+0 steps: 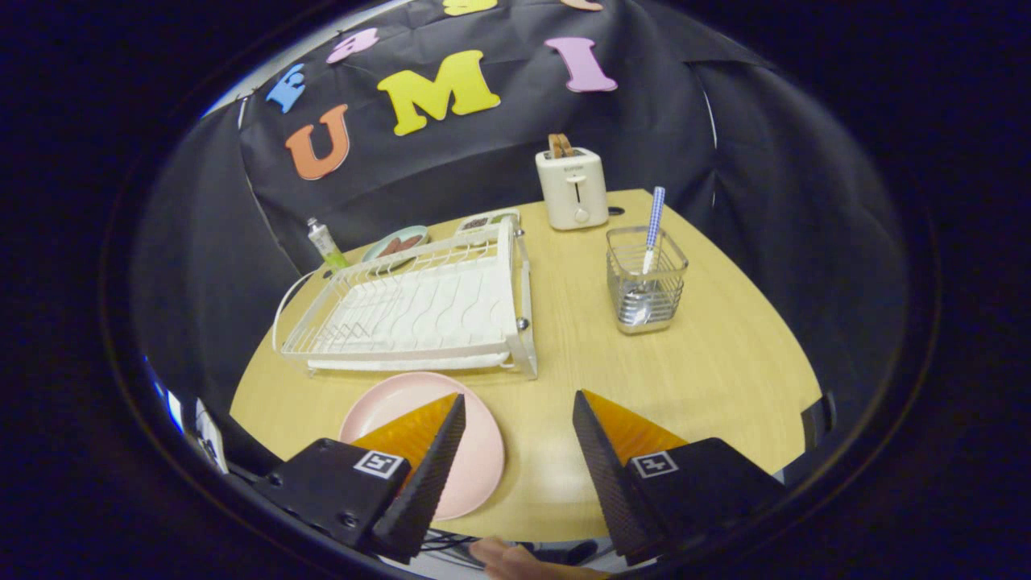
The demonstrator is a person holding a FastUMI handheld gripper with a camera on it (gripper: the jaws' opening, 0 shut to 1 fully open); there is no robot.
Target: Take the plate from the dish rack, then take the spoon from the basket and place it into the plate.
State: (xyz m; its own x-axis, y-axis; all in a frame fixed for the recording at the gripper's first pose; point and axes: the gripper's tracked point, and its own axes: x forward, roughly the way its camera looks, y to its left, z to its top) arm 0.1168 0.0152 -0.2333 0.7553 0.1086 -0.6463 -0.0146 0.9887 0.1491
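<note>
A pink plate [475, 451] lies flat on the wooden table [709, 379], just in front of the white dish rack [419, 310], whose slots hold nothing. My left finger overlaps the plate from above. A spoon with a blue-and-white checked handle [654, 225] stands upright in the wire basket [647, 282], beyond my right finger. My gripper [519, 399] hovers above the table's near edge, open, with bare tabletop showing between the fingers.
A cream toaster [573, 189] stands at the table's far edge behind the basket. Behind the rack sit a small tube [325, 242], a dish with food [396, 243] and a tray [482, 223]. A hand [523, 560] shows below the fingers.
</note>
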